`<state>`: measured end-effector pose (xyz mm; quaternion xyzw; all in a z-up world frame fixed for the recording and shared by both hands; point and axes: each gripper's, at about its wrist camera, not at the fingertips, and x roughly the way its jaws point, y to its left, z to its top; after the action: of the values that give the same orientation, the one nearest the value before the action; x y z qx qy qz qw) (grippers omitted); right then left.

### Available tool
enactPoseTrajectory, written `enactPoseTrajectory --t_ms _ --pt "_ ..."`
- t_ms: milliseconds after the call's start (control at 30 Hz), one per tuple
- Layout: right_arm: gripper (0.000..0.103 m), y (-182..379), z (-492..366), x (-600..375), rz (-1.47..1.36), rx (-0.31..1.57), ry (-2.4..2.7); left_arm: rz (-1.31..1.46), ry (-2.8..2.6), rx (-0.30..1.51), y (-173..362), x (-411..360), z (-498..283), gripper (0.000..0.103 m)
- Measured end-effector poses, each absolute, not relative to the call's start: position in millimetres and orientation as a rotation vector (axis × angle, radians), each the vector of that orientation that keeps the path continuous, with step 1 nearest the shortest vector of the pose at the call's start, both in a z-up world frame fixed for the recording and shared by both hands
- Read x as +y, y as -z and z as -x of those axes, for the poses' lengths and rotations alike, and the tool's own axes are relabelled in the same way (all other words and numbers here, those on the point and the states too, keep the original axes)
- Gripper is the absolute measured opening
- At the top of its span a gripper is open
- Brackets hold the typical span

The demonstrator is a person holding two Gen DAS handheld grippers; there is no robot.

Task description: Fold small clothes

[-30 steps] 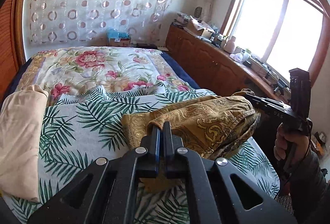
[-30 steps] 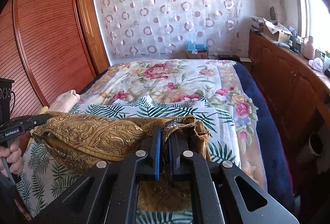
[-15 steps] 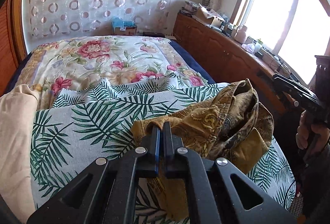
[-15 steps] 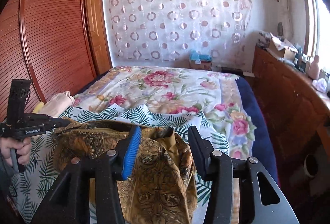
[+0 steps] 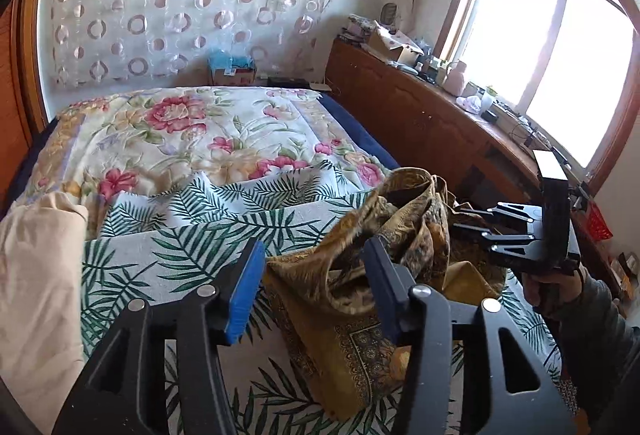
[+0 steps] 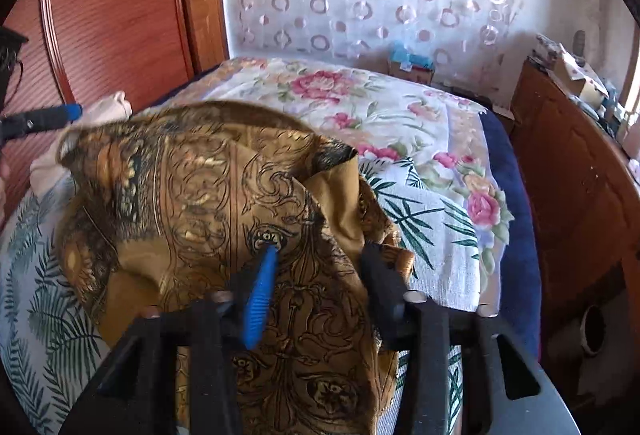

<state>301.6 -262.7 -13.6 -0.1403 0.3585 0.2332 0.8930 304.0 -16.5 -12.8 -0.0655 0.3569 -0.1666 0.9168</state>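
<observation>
Gold paisley cloth (image 5: 352, 299) lies bunched on a palm-leaf sheet (image 5: 168, 247) at the near end of the bed (image 5: 192, 131); part of it is flat on the sheet near the camera, the rest humps up in loose folds toward the right. Seen from the left wrist, the left tool (image 5: 316, 275) stands wide with its jaws opening; the cloth's near left edge lies between the blue pad and the dark one, and neither pad presses on it. Right of the heap, the right tool (image 5: 472, 223) is held by a hand (image 5: 556, 291) in a dark sleeve, its fingers pointing into the folds. Seen from the right wrist, the right tool (image 6: 320, 275) is at middling width with its jaws closing; cloth (image 6: 224, 195) fills the gap, yet the pads do not clearly pinch it. At far left in that view the blue tip of the left tool (image 6: 60, 113) sits at the cloth's upper corner. Cream fabric (image 5: 36, 275) lies at the left edge of the bed; floral quilt (image 5: 224, 139) covers the far half.
</observation>
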Motion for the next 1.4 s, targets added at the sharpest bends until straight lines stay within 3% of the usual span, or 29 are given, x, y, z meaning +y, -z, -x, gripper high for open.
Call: enactPoseTrajectory --t_ms 33,100,233,467,500,567,600,633,733,900,1133,1233,1333,1367,1400 --pt "0.010 12 -300 -261 0.298 0.732 -0.482 0.126 0.339 0.735 13 -17 -303 0.053" --pt "0.007 1 -298 -266 0.270 0.687 -0.484 0.129 0.346 0.742 17 -17 -301 0.054" --pt "0.006 -21 -297 -290 0.196 0.591 -0.316 0.124 0.345 0.761 30 -19 -301 0.054" --pt "0.006 -16 -311 -290 0.166 0.673 -0.270 0.100 0.315 0.824 53 -26 -319 0.054" --pt "0.009 -19 -310 -292 0.148 0.675 -0.273 0.098 0.307 0.831 55 -27 -323 0.054" --pt "0.029 -28 -306 -295 0.134 0.673 -0.270 0.097 0.290 0.858 61 -27 -333 0.054" --pt "0.044 -30 -308 -295 0.149 0.682 -0.270 0.092 0.287 0.864 64 -27 -336 0.054" --pt "0.049 -31 -307 -294 0.160 0.697 -0.279 0.088 0.285 0.869 67 -27 -340 0.054" --pt "0.060 -25 -307 -294 0.167 0.735 -0.311 0.101 0.267 0.898 77 -25 -351 0.054" --pt "0.068 -12 -322 -303 0.141 0.793 -0.299 0.148 0.273 0.945 94 -19 -357 0.054" --pt "0.068 -9 -340 -317 0.004 0.848 -0.352 0.154 0.292 0.944 98 -22 -356 0.053" --pt "0.066 -10 -339 -314 0.024 0.845 -0.390 0.142 0.326 0.931 99 -27 -354 0.043" --pt "0.045 -7 -339 -309 0.040 0.844 -0.436 0.158 0.353 0.931 99 -28 -356 0.030" --pt "0.041 -5 -340 -308 0.056 0.842 -0.434 0.167 0.363 0.930 99 -28 -357 0.019" --pt "0.031 -5 -340 -306 0.071 0.839 -0.447 0.183 0.382 0.930 99 -27 -357 0.012"
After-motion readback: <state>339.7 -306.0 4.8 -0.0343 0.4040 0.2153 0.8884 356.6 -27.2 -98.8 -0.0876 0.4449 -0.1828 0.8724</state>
